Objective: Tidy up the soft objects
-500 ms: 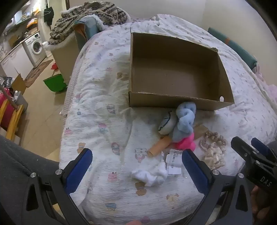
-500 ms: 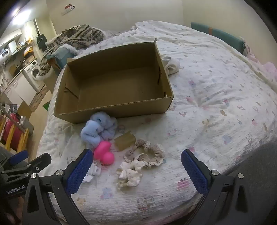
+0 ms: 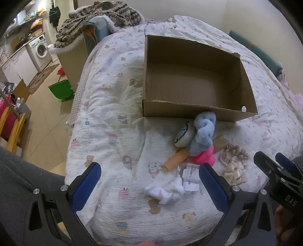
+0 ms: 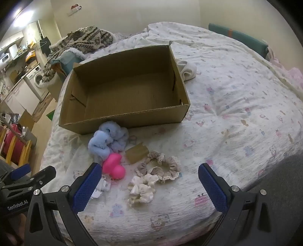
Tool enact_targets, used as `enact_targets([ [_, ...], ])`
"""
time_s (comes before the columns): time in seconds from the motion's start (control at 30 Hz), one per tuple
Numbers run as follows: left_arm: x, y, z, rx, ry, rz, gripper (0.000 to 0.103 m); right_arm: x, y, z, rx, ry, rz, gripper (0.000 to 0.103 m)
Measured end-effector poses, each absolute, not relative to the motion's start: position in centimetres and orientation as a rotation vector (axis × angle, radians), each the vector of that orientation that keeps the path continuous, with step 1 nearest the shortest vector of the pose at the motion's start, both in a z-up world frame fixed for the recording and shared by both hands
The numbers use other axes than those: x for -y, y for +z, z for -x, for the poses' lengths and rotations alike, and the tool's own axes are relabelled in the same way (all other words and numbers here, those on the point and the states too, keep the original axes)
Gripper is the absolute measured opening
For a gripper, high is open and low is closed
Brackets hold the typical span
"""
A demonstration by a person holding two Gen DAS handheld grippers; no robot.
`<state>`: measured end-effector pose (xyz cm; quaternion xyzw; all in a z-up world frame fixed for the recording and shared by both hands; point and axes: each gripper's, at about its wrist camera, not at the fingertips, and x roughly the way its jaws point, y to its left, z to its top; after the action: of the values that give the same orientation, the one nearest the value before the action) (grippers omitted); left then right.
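An open cardboard box (image 3: pixel 197 111) (image 4: pixel 132 121) sits empty on the bed. In front of it lie a fluffy blue scrunchie (image 3: pixel 203 132) (image 4: pixel 108 141), a pink soft piece (image 3: pixel 205 157) (image 4: pixel 113 168), a beige lace scrunchie (image 3: pixel 234 153) (image 4: pixel 161 166), a cream scrunchie (image 3: pixel 234 173) (image 4: pixel 142 189), a white fluffy piece (image 3: pixel 166 191) and a small white pouch (image 3: pixel 183 133). My left gripper (image 3: pixel 149 185) is open and empty, above the white piece. My right gripper (image 4: pixel 149 185) is open and empty, above the cream scrunchie.
A brown card (image 4: pixel 136 153), an orange tube (image 3: pixel 175 160) and paper tags (image 3: pixel 190 177) lie among the soft things. A white cloth (image 4: pixel 187 71) lies right of the box. The bed's left edge (image 3: pixel 75 106) drops to the floor. A patterned blanket (image 3: pixel 98 17) is piled behind.
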<state>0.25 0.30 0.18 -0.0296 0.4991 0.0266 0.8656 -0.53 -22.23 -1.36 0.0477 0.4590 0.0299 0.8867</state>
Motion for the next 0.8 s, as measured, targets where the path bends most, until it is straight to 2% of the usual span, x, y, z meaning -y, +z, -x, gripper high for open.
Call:
enact_targets([
  [0.8, -0.3, 0.01, -0.08, -1.046, 0.053, 0.074, 0.103, 22.38, -1.38, 0.52, -0.955, 0.055, -0.101, 0.103],
])
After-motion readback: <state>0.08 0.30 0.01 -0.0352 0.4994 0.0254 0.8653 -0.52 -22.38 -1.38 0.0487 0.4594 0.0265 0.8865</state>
